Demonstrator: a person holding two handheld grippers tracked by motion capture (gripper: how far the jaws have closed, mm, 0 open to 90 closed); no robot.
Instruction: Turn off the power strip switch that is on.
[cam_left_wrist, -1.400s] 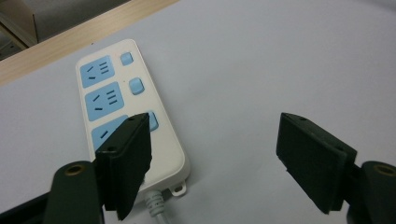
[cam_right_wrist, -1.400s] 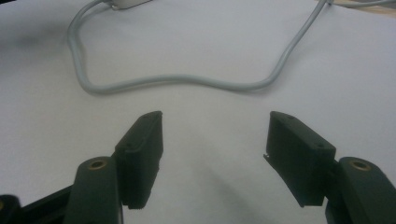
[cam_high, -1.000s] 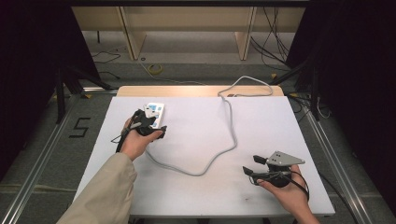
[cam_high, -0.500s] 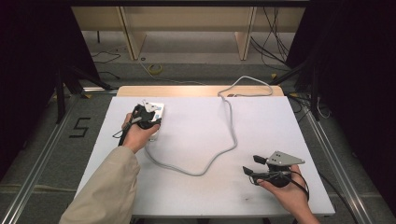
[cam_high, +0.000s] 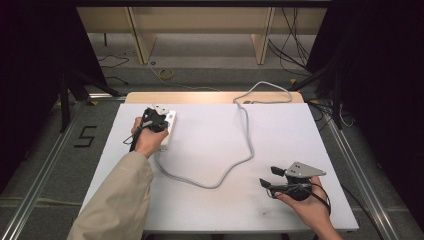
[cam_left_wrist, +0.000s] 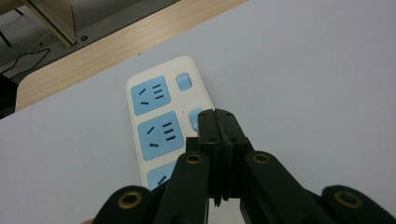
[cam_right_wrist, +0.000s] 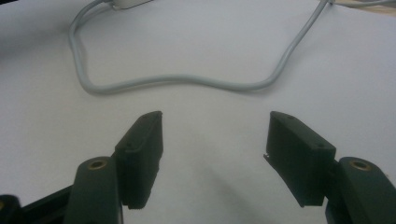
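A white power strip (cam_high: 169, 126) with blue sockets lies at the table's far left; in the left gripper view the power strip (cam_left_wrist: 156, 133) shows two blue sockets and a blue switch (cam_left_wrist: 183, 81). My left gripper (cam_high: 158, 122) hangs over it. Its jaws have just been closing and now meet with nothing between them. The left gripper's tips (cam_left_wrist: 216, 115) sit over a second blue switch (cam_left_wrist: 194, 119) and partly hide it; I cannot tell if they touch it. My right gripper (cam_high: 267, 176) rests near the front right, and the right gripper (cam_right_wrist: 215, 140) stands open over bare table.
The strip's grey cable (cam_high: 245, 145) curves across the middle of the white table (cam_high: 210, 205) and off its far edge; the cable (cam_right_wrist: 187, 80) lies ahead of the right jaws. A wooden strip (cam_high: 210, 97) runs along the far edge.
The left hand has shifted a little farther over the power strip, and its jaws have closed together. The right hand and the cable have kept still.
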